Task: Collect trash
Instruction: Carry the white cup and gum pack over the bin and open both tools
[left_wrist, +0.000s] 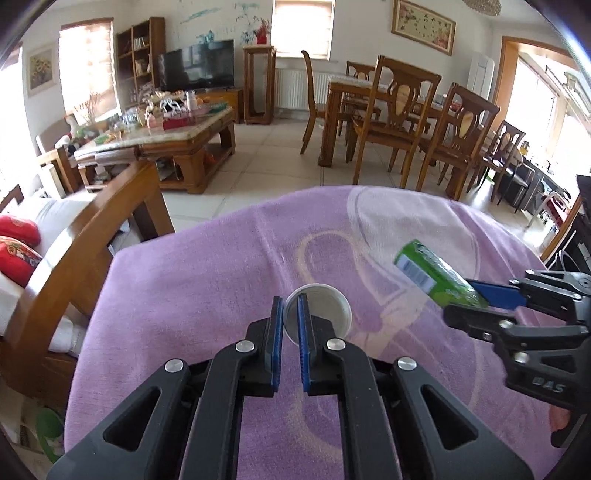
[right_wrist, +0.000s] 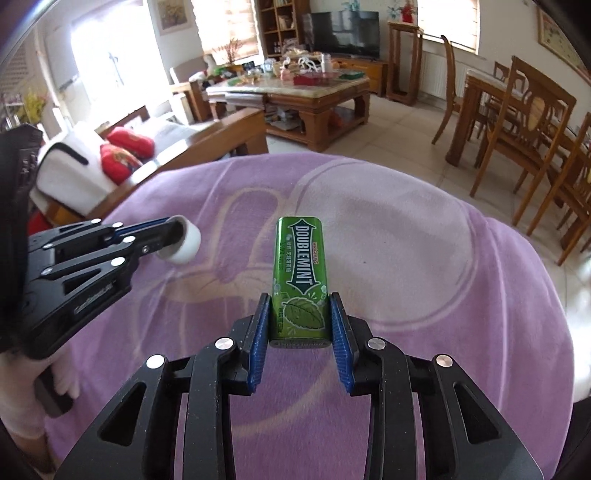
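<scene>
Gripping a green "DOUBLEMINT" tin (right_wrist: 300, 280), the right claw (right_wrist: 300, 317).

Left tool (left_wrist: 290, 308) is covering part of the white cup's (left_wrist: 325, 306) rim, one finger sitting inside it; cup base is facing away in the left wrist view; right tool (right_wrist: 300, 317) is hiding the gum box's (right_wrist: 300, 266) lower sides; small print on the box is staying too small to read; both tool bodies are being cut off by the bottom edges; purple cloth (left_wrist: 207, 280) is concealing the surface beneath; gloved hand (right_wrist: 22, 398) is being cropped at the left edge.
</scene>
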